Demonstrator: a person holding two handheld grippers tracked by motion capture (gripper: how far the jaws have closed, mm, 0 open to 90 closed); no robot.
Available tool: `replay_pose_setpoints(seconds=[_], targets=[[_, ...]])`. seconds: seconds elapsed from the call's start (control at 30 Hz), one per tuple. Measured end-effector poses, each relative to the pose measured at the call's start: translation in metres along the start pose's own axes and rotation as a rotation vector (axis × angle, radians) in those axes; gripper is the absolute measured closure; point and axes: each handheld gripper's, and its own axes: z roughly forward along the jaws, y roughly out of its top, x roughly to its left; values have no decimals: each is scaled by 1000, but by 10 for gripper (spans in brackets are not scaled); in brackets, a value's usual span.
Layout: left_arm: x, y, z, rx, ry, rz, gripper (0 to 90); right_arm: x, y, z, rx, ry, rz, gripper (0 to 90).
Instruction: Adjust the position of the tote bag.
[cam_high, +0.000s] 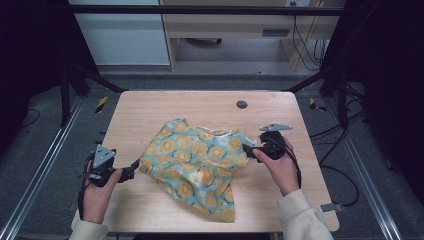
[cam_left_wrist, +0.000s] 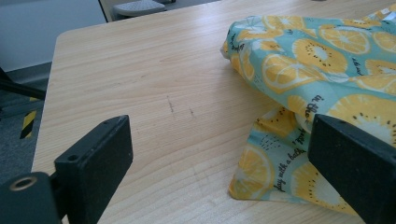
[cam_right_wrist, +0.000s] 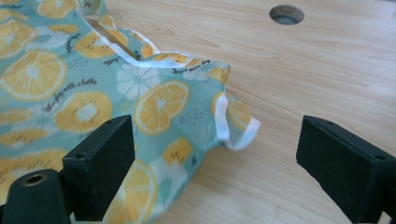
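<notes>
We see the crumpled teal cloth printed with orange slices (cam_high: 197, 162) mid-surface. Our left tongs (cam_high: 134, 169) reach level at its left edge, our right tongs (cam_high: 248, 150) at its right edge; both gape wide, gripping nothing.

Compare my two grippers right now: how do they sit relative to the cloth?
The left gripper faces the cloth at its flat left corner; the right gripper meets its raised, white-hemmed right edge. The left gripper's near jaw is over bare table; the right gripper's is over fabric. Both are open, gripping nothing.
</notes>
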Motion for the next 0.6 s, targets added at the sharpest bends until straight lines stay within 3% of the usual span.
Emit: replay_pose_setpoints(seconds=[0.1, 0.17, 0.23, 0.33, 0.43, 0.5, 0.53, 0.6], targets=[[1, 2, -1, -9, -5, 18, 65, -5, 2, 13, 32, 9, 43, 112], [1, 4, -4, -27, -4, 1, 65, -9, 0, 29, 77, 48, 101, 128], [1, 5, -5, -30, -2, -11, 65, -10, -2, 36, 100, 86, 125, 203], [1, 13, -8, -51, -2, -40, 65, -5, -1, 39, 85, 111, 83, 502], [2, 23, -9, -65, -3, -49, 66, 3, 3, 35, 36, 129, 26, 745], [3, 28, -8, -66, -14, -48, 67, 9, 7, 29, 6, 141, -11, 831], [3, 28, -8, -66, -14, -48, 68, 9, 7, 29, 6, 141, -11, 831], [6, 36, -5, -53, -22, -35, 74, 23, 12, 16, -53, 166, -82, 862]])
